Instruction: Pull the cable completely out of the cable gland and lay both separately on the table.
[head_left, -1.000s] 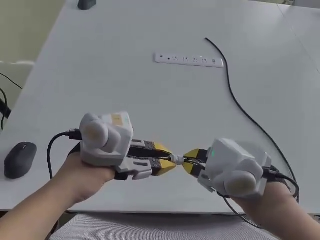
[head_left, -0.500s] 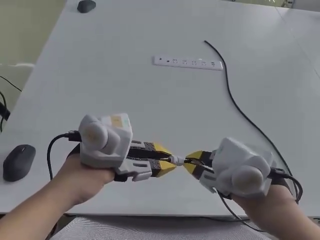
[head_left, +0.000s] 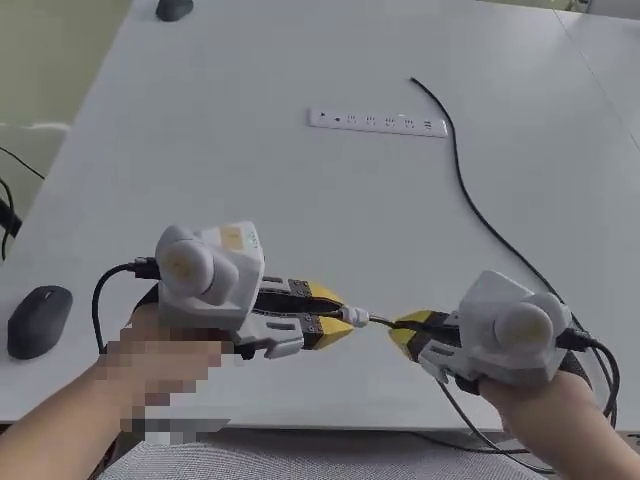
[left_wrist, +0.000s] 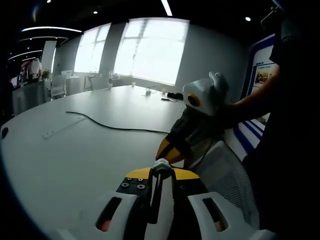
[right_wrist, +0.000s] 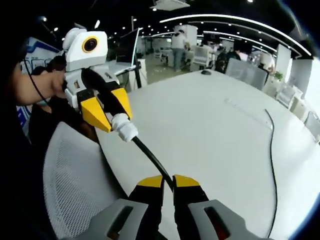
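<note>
The white cable gland (head_left: 354, 317) (right_wrist: 123, 128) (left_wrist: 162, 165) sits pinched between the yellow tips of my left gripper (head_left: 338, 316) (left_wrist: 161, 172), which is shut on it above the table's front edge. A short black cable (head_left: 381, 322) (right_wrist: 151, 156) runs out of the gland to my right gripper (head_left: 403, 331) (right_wrist: 167, 181), whose jaws are shut on the cable. A stretch of bare cable spans the gap between the two grippers. How much cable stays inside the gland is hidden.
A white power strip (head_left: 378, 122) lies mid-table, its black cord (head_left: 470, 200) curving toward the right front edge. One dark mouse (head_left: 38, 320) rests at the left, another (head_left: 173, 9) at the far edge. A mesh chair (right_wrist: 75, 185) stands below the table (head_left: 250, 190).
My right gripper has drawn away to the right with the cable, so more black cable now shows between it and the gland. The left gripper has held still.
</note>
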